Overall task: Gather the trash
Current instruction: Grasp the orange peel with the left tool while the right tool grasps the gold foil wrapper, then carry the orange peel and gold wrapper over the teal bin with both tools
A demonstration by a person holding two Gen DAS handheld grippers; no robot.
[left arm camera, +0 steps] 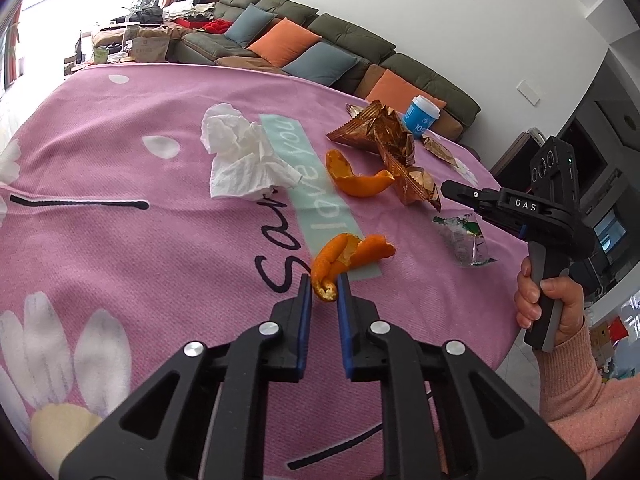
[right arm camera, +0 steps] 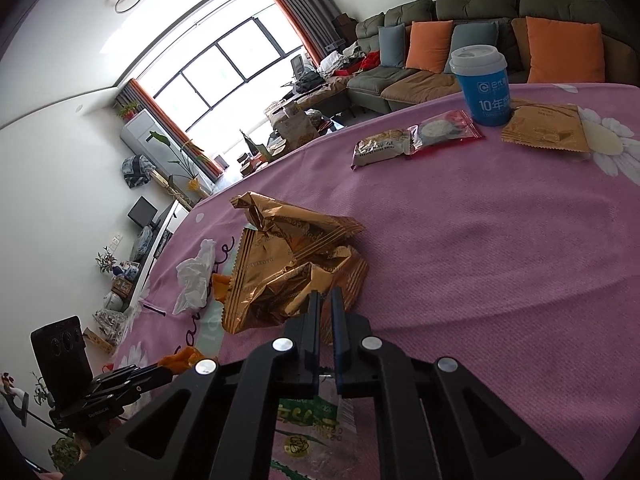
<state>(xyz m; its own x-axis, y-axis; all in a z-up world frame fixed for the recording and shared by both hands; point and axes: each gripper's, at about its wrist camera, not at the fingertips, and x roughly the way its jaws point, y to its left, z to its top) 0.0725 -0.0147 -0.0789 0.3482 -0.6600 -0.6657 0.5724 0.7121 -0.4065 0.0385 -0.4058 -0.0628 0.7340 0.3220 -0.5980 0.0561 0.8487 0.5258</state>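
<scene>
The left gripper (left arm camera: pixel 325 286) pinches an orange peel (left arm camera: pixel 340 258) lying on the pink table (left arm camera: pixel 160 240); the right gripper (right arm camera: pixel 326 300) seems clamped on the gold wrapper (right arm camera: pixel 288 264), whose bulk lies at its 11 o'clock.

A blue paper cup (right arm camera: pixel 482 86) stands on the pink tablecloth (right arm camera: pixel 500 260) before a green sofa (right arm camera: pixel 460 12).

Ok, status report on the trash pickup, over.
Left claw shut on orange peel. Right claw shut on gold wrapper. Tissue, second peel uncollected. Nothing in the way.
</scene>
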